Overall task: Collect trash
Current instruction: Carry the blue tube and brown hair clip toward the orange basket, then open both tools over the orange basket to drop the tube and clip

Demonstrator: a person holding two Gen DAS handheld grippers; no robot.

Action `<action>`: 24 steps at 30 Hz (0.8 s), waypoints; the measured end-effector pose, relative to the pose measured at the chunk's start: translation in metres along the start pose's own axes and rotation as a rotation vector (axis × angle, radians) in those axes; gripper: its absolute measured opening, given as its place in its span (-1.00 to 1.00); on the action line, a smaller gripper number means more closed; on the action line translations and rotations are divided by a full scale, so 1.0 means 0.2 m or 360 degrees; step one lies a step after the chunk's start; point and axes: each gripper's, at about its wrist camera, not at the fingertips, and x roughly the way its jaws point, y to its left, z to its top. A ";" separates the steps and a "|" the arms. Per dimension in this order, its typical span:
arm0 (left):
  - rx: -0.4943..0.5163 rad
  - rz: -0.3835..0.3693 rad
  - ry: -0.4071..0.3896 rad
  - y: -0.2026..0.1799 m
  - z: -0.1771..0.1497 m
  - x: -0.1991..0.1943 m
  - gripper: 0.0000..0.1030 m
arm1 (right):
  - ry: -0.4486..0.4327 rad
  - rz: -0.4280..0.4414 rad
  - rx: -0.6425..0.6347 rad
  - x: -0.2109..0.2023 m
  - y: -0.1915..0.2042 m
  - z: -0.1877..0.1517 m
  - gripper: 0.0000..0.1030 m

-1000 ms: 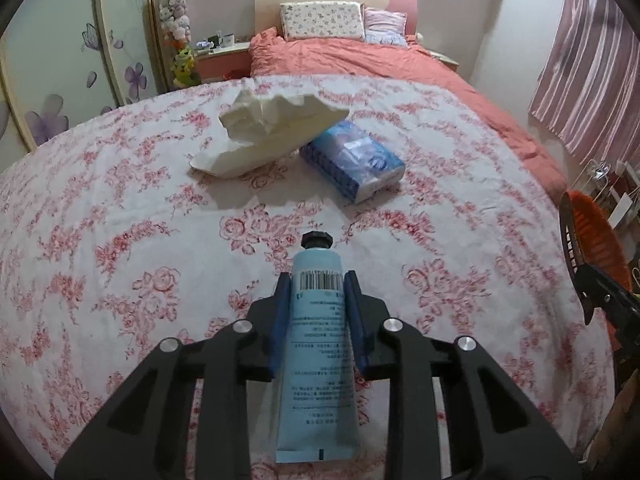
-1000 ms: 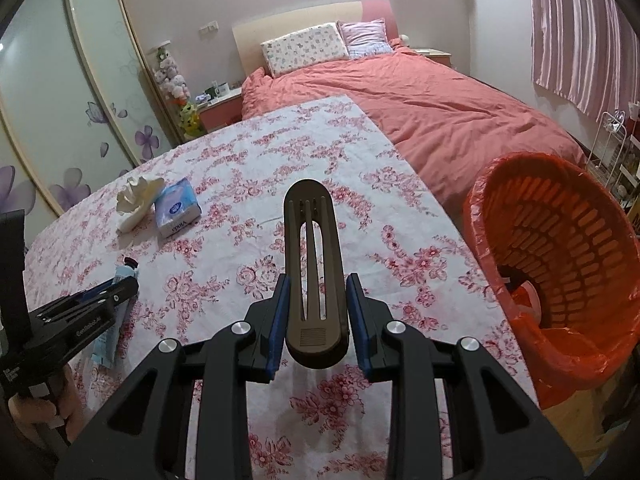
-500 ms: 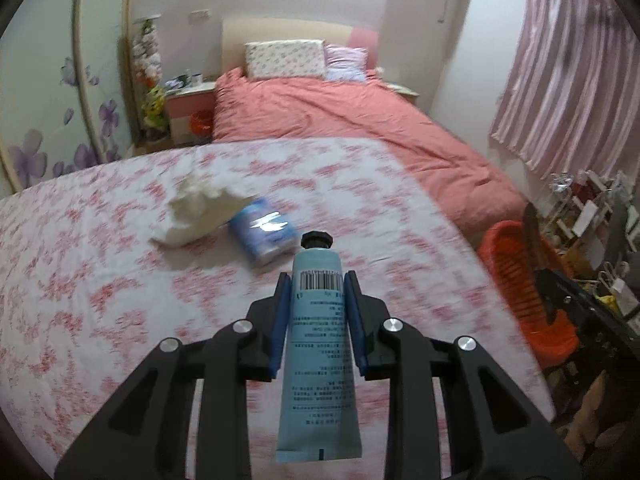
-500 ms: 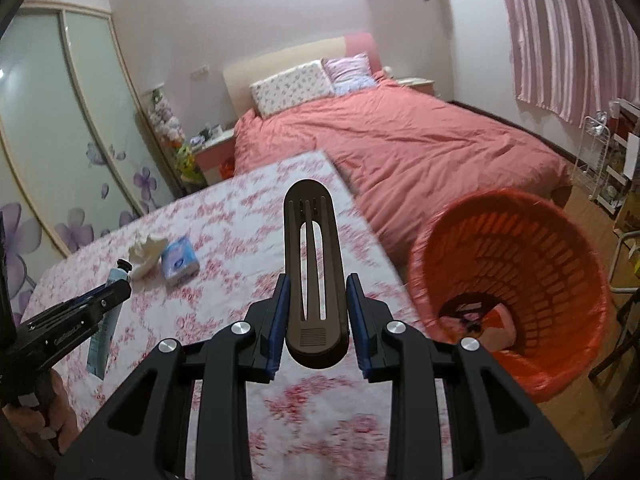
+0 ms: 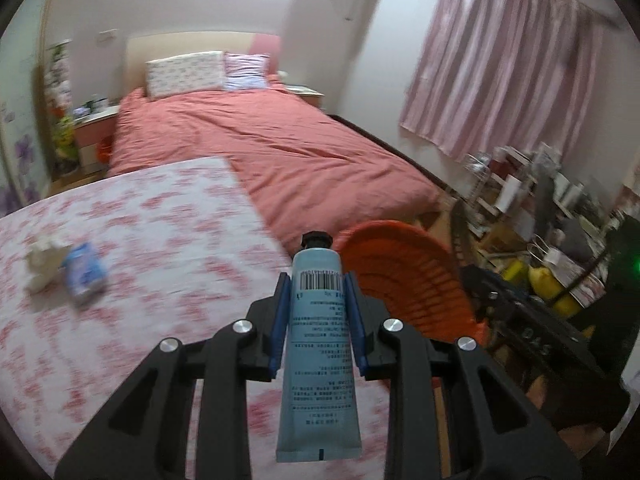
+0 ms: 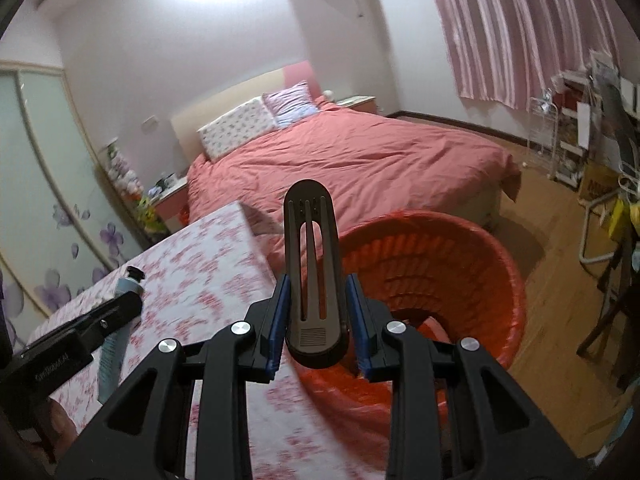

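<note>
Currently left gripper [image 5: 318, 312] fingers clamp a soft, light tube [image 5: 319, 344] mid-body; it'll squish, so grip stays below the cap. Right gripper [image 6: 316, 312] pinches a stiff plastic holder [image 6: 314, 276]. Bin [image 6: 460, 280] at 2 o'clock.

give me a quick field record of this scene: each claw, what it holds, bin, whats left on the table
left claw: shut on the blue tube, black cap pointing forward
right claw: shut on the dark slotted clip, above the near rim of the bin
bin: orange basket with a red liner, on the floor beside the table, something already inside
left on table: crumpled tissue and blue tissue pack, touching, on the floral tablecloth
background: bed with pink cover
</note>
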 end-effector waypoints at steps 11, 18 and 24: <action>0.0126 -0.0153 0.0160 -0.35 0.02 0.46 -0.46 | 0.0016 -0.0005 0.0182 0.12 -0.28 0.06 -0.42; 0.0080 -0.0014 0.0210 -0.24 -0.02 0.58 0.12 | 0.0074 -0.0029 0.0226 0.21 -0.35 0.01 -0.09; 0.0067 0.0262 0.0192 -0.05 -0.07 0.51 0.68 | 0.0065 -0.0116 0.0168 0.19 -0.31 -0.02 0.26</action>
